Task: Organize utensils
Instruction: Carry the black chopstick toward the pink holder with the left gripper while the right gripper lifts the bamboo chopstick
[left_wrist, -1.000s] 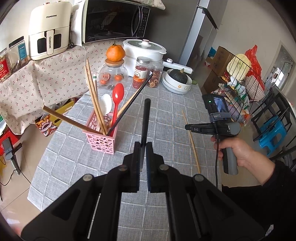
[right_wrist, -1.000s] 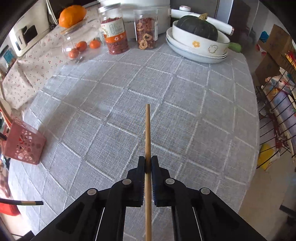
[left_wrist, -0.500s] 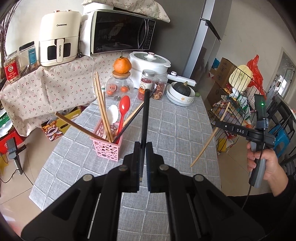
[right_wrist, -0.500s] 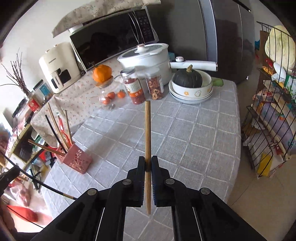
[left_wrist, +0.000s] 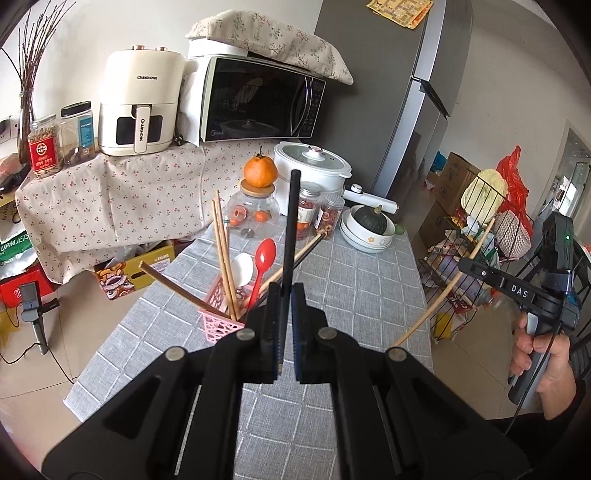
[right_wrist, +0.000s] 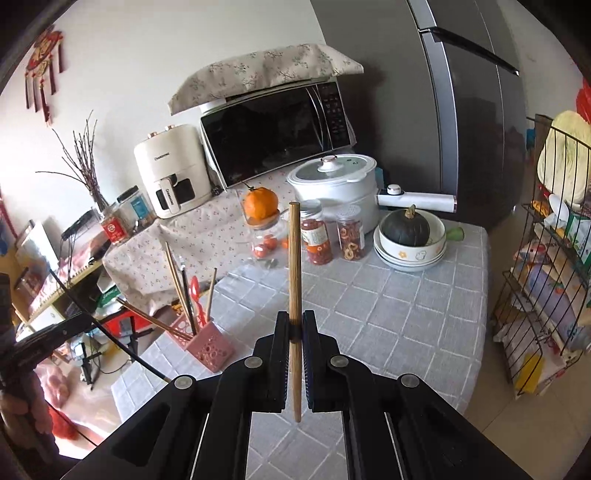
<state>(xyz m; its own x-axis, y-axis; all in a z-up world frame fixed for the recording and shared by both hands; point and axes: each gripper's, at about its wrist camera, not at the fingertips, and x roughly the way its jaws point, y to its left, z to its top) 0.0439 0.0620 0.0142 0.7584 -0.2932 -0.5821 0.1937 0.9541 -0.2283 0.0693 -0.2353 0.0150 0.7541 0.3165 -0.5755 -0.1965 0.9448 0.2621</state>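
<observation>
A pink utensil basket (left_wrist: 221, 320) stands on the grey checked tablecloth and holds several chopsticks, a red spoon (left_wrist: 265, 255) and a white spoon (left_wrist: 242, 268). It also shows in the right wrist view (right_wrist: 209, 350). My left gripper (left_wrist: 283, 295) is shut on a black chopstick (left_wrist: 291, 221), raised above the table just right of the basket. My right gripper (right_wrist: 294, 325) is shut on a wooden chopstick (right_wrist: 294, 266), held in the air over the table's right edge; the chopstick also shows in the left wrist view (left_wrist: 443, 291).
At the table's far end stand a glass jar with an orange on top (left_wrist: 255, 218), two spice jars (left_wrist: 314, 214), a white cooker (left_wrist: 314, 166) and stacked bowls with a squash (left_wrist: 369, 229). A wire rack (right_wrist: 546, 295) is right of the table.
Both grippers have risen and tilted up from the table. The right gripper lifted the wooden chopstick off the cloth into the air. The left still holds the black chopstick.
</observation>
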